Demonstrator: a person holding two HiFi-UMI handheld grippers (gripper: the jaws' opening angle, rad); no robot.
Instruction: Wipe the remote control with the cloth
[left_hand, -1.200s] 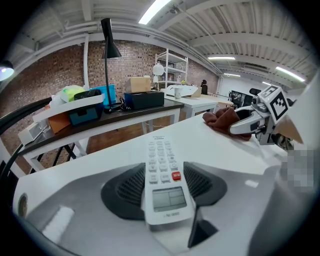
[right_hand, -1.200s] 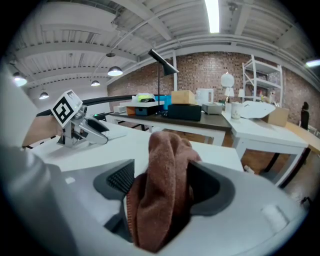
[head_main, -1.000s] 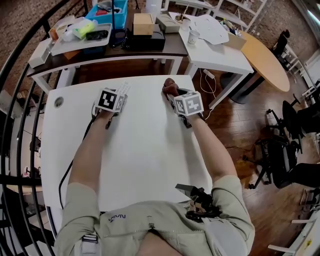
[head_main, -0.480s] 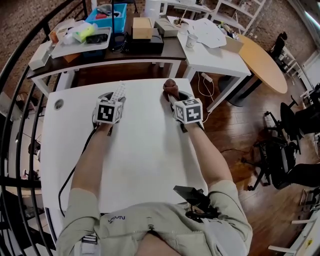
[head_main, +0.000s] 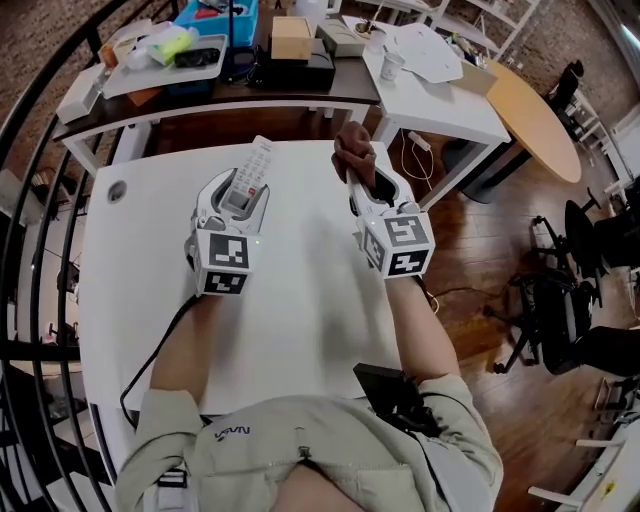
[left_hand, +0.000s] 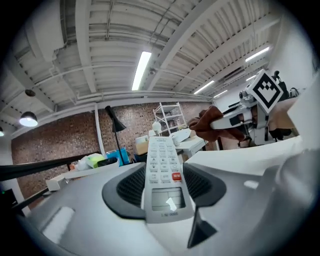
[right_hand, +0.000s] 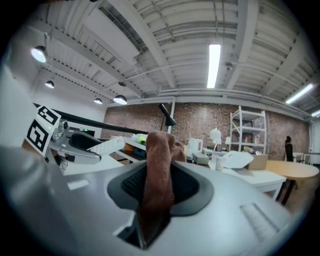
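Looking like the actual wiping hadn't started, the left gripper (head_main: 240, 188) was clamped on the remote control (left_hand: 162, 167) poking out past its jaws, and the right gripper (head_main: 362, 172), whose jaws had just been closing, pinched the cloth (right_hand: 159, 165), not yet touching the remote control
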